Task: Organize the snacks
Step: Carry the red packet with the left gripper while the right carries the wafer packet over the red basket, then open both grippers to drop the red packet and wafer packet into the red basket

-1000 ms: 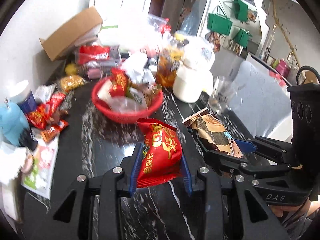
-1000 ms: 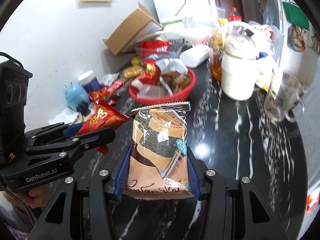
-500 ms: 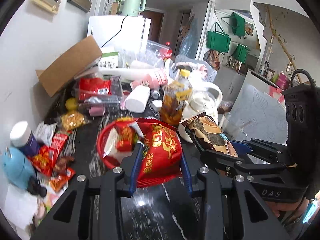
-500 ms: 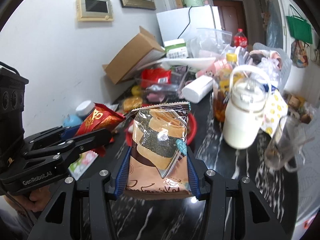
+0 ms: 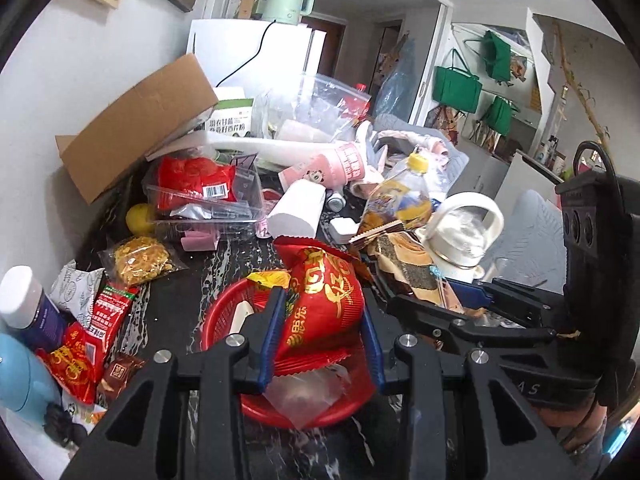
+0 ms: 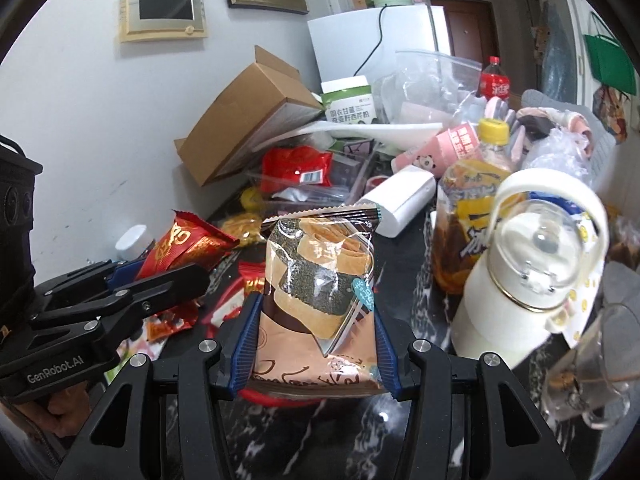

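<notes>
While gripped, both packets [image 5: 320,304] basketward [image 5: 224,316].

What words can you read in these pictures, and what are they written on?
"GenRobot.AI": on the side of the left gripper, seen from the right wrist.
"AS": the visible end of a longer marking on the right gripper, seen from the left wrist.
Gold Chinese characters on the red snack packet: too distorted to read surely.
Chinese text on the green-and-white tub, the pink cup and the cola bottle: too small to read.
</notes>
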`<move>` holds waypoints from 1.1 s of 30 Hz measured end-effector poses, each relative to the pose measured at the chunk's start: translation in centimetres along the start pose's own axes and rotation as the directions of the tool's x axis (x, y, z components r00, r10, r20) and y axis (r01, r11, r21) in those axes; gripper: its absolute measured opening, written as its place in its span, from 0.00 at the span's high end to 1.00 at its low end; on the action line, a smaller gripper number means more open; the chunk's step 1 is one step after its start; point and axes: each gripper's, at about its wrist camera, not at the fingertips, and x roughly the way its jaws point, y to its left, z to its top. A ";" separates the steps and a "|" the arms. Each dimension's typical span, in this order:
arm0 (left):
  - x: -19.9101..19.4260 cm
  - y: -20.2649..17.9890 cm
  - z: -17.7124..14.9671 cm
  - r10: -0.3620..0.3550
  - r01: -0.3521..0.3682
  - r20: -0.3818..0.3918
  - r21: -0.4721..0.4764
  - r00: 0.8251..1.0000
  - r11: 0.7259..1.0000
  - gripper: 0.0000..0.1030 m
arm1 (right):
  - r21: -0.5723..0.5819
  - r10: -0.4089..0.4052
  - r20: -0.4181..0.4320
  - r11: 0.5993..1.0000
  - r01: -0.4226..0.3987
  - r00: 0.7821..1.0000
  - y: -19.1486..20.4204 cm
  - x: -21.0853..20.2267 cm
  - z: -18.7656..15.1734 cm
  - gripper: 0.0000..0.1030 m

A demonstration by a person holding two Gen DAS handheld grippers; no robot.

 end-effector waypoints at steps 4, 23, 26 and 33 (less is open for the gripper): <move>1.8 0.8 -0.5 -0.013 0.013 -0.024 -0.010 1.000 1.000 0.66 | 0.000 0.015 -0.026 1.000 -0.015 1.000 -0.2 2.2 -0.2 0.51; 5.1 2.8 -4.6 -0.003 -0.008 -0.138 -0.075 0.990 0.997 0.66 | -0.026 -0.022 -0.077 0.999 0.020 0.997 -0.1 5.9 -3.3 0.51; 5.4 3.2 -5.1 -0.014 -0.001 -0.153 -0.100 0.988 0.995 0.66 | -0.034 -0.026 -0.071 0.999 0.024 0.997 0.0 5.9 -3.5 0.52; 5.6 3.5 -5.5 -0.007 -0.009 -0.155 -0.105 0.988 0.994 0.66 | -0.057 -0.043 -0.076 0.998 0.039 0.996 0.3 6.4 -3.6 0.52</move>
